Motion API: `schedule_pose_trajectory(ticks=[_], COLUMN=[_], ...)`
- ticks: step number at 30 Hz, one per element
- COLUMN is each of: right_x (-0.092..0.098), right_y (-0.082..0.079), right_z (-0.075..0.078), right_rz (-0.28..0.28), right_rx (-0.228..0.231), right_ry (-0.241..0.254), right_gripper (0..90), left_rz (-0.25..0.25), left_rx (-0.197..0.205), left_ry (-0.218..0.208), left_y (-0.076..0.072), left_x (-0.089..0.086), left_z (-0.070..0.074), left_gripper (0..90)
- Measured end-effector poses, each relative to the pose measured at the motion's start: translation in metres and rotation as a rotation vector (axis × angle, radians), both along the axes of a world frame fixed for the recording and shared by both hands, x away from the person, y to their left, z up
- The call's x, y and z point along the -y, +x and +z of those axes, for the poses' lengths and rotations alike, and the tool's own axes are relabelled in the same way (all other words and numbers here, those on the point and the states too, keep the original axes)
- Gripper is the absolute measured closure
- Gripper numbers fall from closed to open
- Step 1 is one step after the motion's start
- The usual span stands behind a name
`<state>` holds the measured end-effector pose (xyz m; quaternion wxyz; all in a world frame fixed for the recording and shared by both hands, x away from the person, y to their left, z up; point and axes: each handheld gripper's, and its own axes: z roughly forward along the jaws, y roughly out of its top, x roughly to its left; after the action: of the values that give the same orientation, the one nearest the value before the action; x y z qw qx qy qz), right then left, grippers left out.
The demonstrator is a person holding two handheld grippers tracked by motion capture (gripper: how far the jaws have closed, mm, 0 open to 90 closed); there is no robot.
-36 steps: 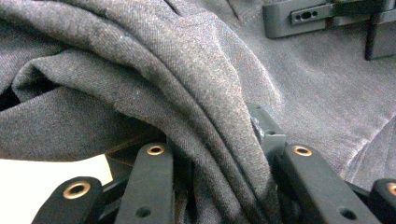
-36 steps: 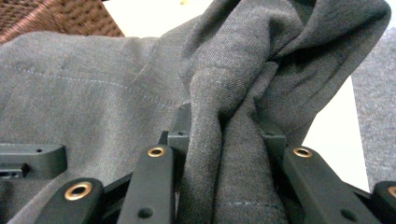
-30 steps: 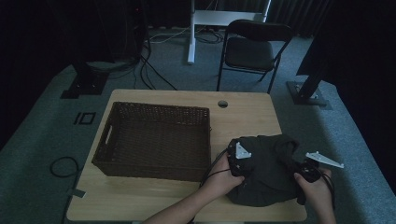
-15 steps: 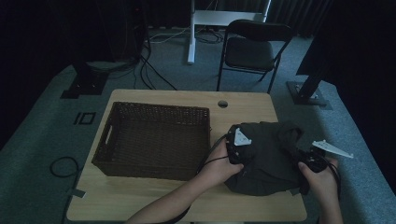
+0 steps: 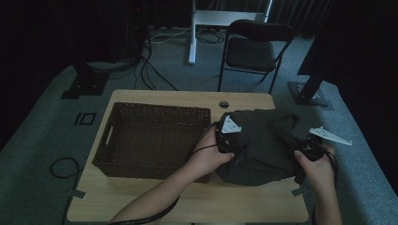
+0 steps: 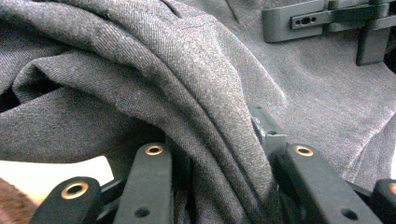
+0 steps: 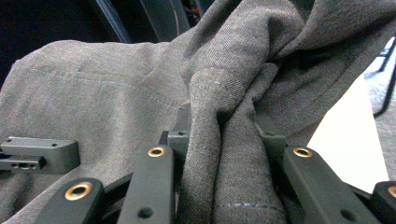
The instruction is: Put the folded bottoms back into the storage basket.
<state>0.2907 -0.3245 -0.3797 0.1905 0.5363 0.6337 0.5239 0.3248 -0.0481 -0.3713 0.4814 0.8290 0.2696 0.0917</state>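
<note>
The dark grey garment (image 5: 265,143) hangs bunched between my two pairs of jaws, its folds draped over the right end of the table (image 5: 155,197). My left gripper (image 5: 226,138) has its jaws closed on a thick ridge of the cloth (image 6: 219,140); the twill rises straight out from between the black jaw arms and spreads away ahead of them. My right gripper (image 5: 310,149) is clamped the same way on the opposite edge: a gathered pleat of the fabric (image 7: 229,154) stands pinched between its jaws, with a line of pale stitching just below the pinch. Ahead of my left jaws, across the cloth, I see part of the other gripper's grey body (image 6: 317,21); from the right jaws, the left one's block (image 7: 37,154) lies off to the side against the fabric. Just beside my left jaws, on the side away from the garment, stands the brown wicker basket (image 5: 155,138). Well beyond both jaws, past the far edge of the table, a folding chair (image 5: 253,51) stands on the carpet.
</note>
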Motion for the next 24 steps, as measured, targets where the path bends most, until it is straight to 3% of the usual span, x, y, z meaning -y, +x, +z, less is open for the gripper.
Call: schedule_pose_trajectory(ticks=[10,20,24], right_x=[-0.031,-0.061,-0.083], right_y=[0.016,0.031,0.039], right_z=[0.011,0.018,0.022], right_rz=[0.029,0.064,0.085], right_rx=[0.016,0.027,0.033], right_ry=[0.009,0.022,0.017], right_gripper=[67.1,67.1,67.1], left_rz=[0.037,0.060,0.081], left_rx=[-0.019,-0.002,0.005], left_ry=[-0.018,-0.003,0.001], left_y=[0.014,0.021,0.023], left_x=[-0.036,-0.069,-0.085], left_z=[0.011,0.020,0.022], left_gripper=[66.6,66.6,66.6])
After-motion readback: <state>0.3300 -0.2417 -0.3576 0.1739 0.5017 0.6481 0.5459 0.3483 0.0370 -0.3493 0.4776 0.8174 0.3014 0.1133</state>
